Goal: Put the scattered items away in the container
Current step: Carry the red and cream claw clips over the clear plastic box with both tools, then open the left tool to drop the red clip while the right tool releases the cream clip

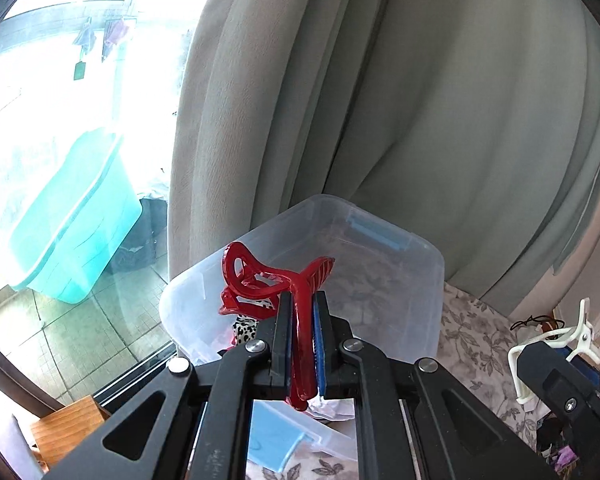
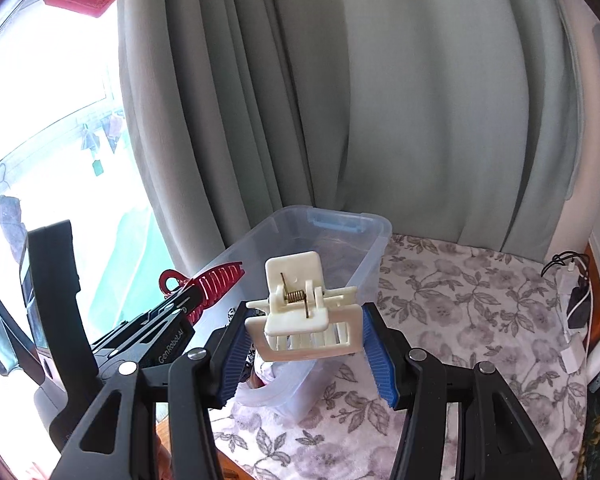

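Note:
My left gripper (image 1: 302,300) is shut on a red hair claw clip (image 1: 272,280) and holds it above the near end of a clear plastic container (image 1: 428,276). The red clip (image 2: 216,280) and the left gripper (image 2: 172,316) also show in the right wrist view. My right gripper (image 2: 306,328) is shut on a cream-white hair claw clip (image 2: 300,312), held over the container's (image 2: 364,240) near end. The right gripper with its white clip (image 1: 580,334) shows at the right of the left wrist view. A leopard-print item (image 1: 246,330) lies inside the container.
The container stands on a grey floral cloth (image 2: 480,320) beside grey-green curtains (image 2: 340,100). A window (image 1: 80,120) with a teal tub (image 1: 76,220) outside is on the left. Cables and a charger (image 2: 576,300) lie at the far right. A blue lid part (image 1: 276,444) lies under my left gripper.

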